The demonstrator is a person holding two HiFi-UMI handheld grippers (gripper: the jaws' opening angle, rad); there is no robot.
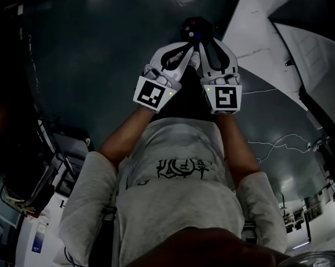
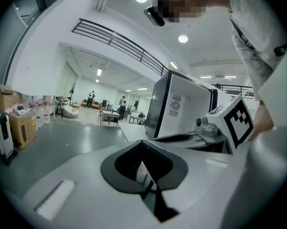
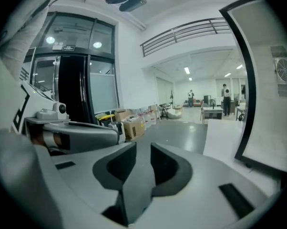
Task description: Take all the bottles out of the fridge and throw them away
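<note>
No bottle shows in any view. I hold both grippers up side by side in front of my chest. In the head view my left gripper (image 1: 181, 52) and right gripper (image 1: 205, 48) point away from me over a dark floor. The left gripper (image 2: 149, 175) has its pads together with nothing between them. On the right gripper (image 3: 142, 163) a narrow gap stands between the pads, and it is empty. A white fridge with a black edge (image 2: 179, 104) stands ahead and to the right, and its white panel (image 3: 272, 80) fills the right side of the right gripper view.
Cardboard boxes (image 2: 20, 123) and a suitcase (image 2: 0, 135) stand at the left wall. More boxes (image 3: 131, 123) line the glass front. Tables and people (image 2: 112, 113) are far down the hall. Thin cables (image 1: 279, 143) lie on the floor to my right.
</note>
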